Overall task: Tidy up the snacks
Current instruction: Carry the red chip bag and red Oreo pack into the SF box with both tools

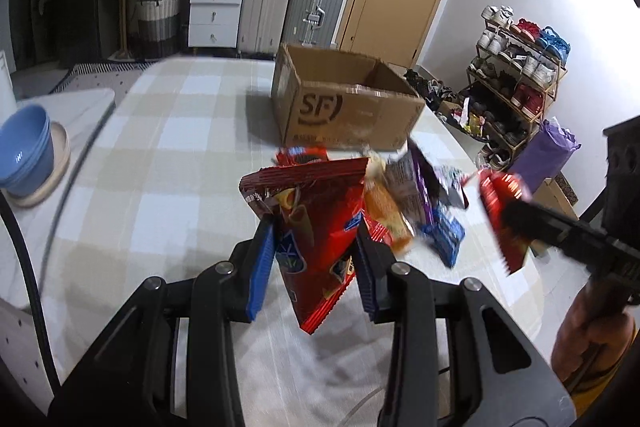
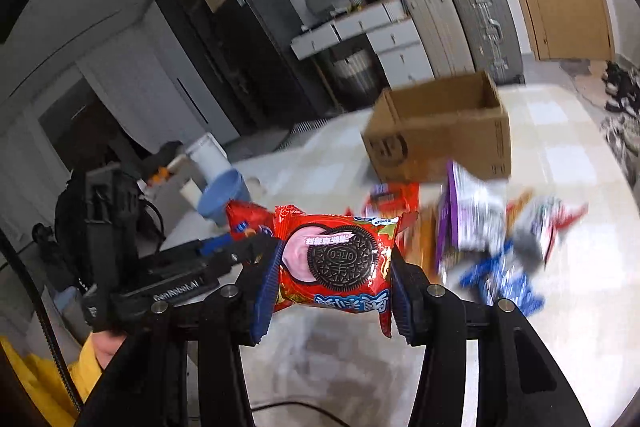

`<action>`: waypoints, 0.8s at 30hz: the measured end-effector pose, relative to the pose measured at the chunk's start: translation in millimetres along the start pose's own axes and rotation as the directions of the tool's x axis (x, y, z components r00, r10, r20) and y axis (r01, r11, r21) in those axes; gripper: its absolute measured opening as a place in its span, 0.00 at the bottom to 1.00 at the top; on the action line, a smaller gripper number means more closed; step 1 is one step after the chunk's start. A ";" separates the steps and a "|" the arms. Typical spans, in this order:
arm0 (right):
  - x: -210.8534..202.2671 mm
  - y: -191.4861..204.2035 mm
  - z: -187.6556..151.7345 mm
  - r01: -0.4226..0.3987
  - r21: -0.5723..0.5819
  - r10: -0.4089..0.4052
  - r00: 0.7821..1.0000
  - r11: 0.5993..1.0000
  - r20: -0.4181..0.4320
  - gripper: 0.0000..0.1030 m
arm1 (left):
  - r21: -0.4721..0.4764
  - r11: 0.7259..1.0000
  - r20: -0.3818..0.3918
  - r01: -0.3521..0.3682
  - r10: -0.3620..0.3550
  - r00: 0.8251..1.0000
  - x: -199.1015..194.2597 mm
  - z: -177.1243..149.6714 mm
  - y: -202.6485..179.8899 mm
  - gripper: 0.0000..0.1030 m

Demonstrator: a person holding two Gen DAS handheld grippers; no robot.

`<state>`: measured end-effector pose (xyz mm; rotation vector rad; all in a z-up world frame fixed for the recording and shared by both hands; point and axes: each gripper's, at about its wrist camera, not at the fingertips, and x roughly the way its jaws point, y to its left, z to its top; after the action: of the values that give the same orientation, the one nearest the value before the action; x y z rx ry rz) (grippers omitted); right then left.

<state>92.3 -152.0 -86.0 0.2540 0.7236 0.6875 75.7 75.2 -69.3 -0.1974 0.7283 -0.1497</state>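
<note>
My left gripper is shut on a red snack bag and holds it above the checked tabletop. My right gripper is shut on a red Oreo packet, also lifted; that packet shows at the right in the left wrist view. A pile of snack packets lies on the table behind, purple, orange and blue; it shows blurred in the right wrist view. An open cardboard box stands beyond the pile and shows in the right wrist view.
Stacked blue bowls sit on a side surface at the left. The checked table ends at the right, where a shoe rack and a purple bag stand on the floor. Suitcases and drawers line the far wall.
</note>
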 end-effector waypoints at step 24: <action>70.6 -56.9 187.3 0.075 0.010 -0.075 0.993 0.997 0.093 0.47 | 0.093 0.996 0.048 0.018 -0.023 0.999 80.7 210.7 -39.2 0.33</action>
<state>286.2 -145.5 -11.0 0.2620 0.6430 0.5982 274.2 47.4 41.4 -0.1201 0.6690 -0.1967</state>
